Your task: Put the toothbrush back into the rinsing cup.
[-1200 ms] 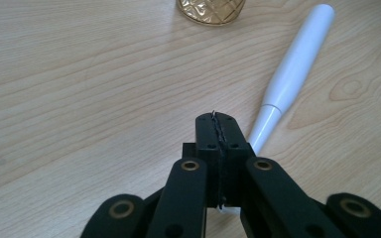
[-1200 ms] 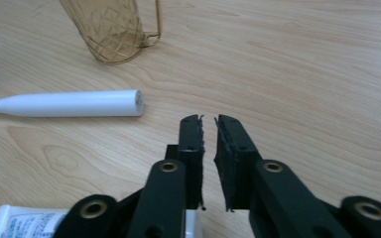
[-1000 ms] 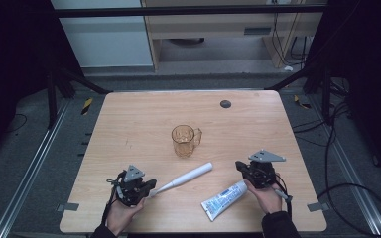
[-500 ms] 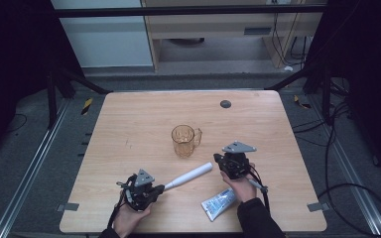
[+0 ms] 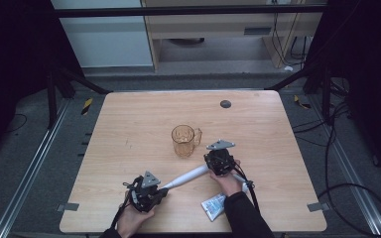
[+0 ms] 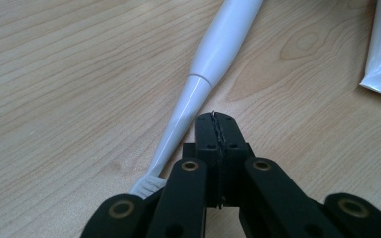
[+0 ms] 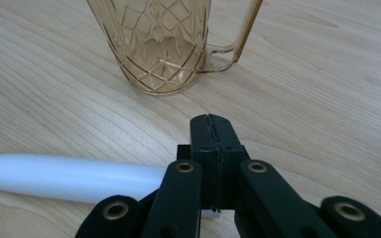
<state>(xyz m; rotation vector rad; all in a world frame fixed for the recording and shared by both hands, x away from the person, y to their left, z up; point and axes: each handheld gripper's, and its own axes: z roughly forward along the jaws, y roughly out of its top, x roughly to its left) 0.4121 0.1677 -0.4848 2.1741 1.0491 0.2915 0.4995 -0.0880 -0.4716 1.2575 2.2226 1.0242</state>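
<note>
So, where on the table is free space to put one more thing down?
The table's far left half is bare, from the left edge to the amber mug. The right side past the mug's handle is bare too, apart from a small dark disc near the far edge. The near middle is crowded: electric toothbrush, toothpaste tube and both claws.

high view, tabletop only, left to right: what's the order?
left gripper → white electric toothbrush → amber glass mug → right gripper. The toothpaste tube and the small dark disc at the far edge overlap the right gripper's span, so I left them out.
</note>
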